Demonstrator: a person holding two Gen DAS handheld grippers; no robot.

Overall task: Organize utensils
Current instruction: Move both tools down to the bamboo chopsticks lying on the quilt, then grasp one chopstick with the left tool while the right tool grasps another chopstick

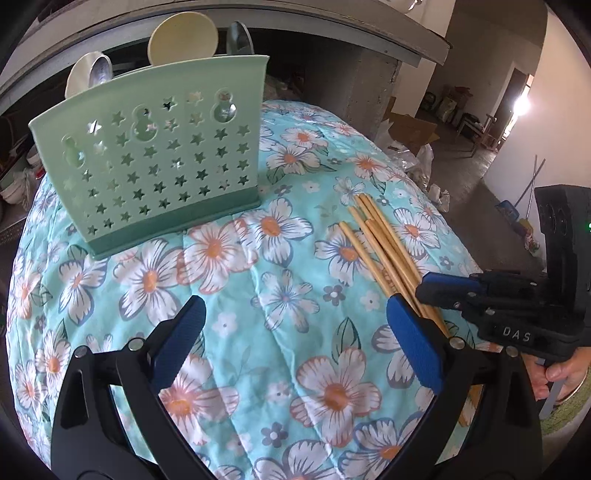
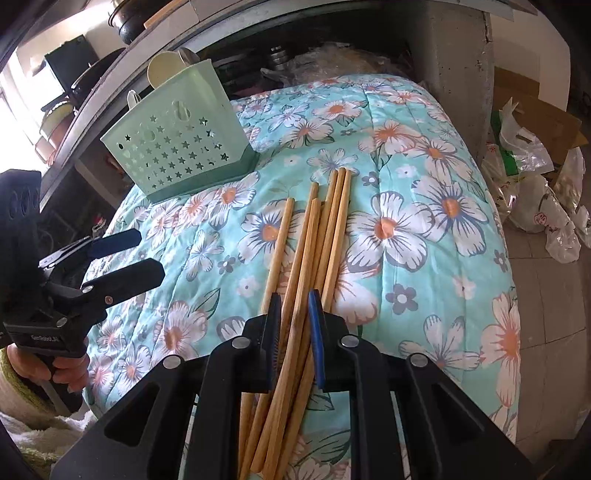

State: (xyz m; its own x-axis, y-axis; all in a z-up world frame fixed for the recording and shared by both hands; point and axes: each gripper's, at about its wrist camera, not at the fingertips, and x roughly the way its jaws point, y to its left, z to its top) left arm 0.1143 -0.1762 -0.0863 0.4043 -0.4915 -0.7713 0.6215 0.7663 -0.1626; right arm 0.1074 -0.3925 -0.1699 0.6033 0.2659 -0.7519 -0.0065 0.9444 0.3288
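Note:
Several wooden chopsticks (image 2: 325, 236) lie in a bundle on the floral cloth (image 2: 424, 229); they also show in the left wrist view (image 1: 376, 236). My right gripper (image 2: 293, 317) is narrowed around some of them near their near ends and also shows in the left wrist view (image 1: 428, 291). A mint green perforated utensil holder (image 1: 155, 155) stands upright at the back left and holds spoons and a cream spatula (image 1: 183, 37). It also shows in the right wrist view (image 2: 177, 147). My left gripper (image 1: 295, 332) is open and empty over the cloth; it also shows in the right wrist view (image 2: 147, 254).
A grey concrete shelf (image 1: 332, 33) overhangs the back of the table. Plastic bags (image 2: 535, 192) and a cardboard box (image 1: 410, 129) lie on the floor to the right. Dishes and pots sit on shelves at the left.

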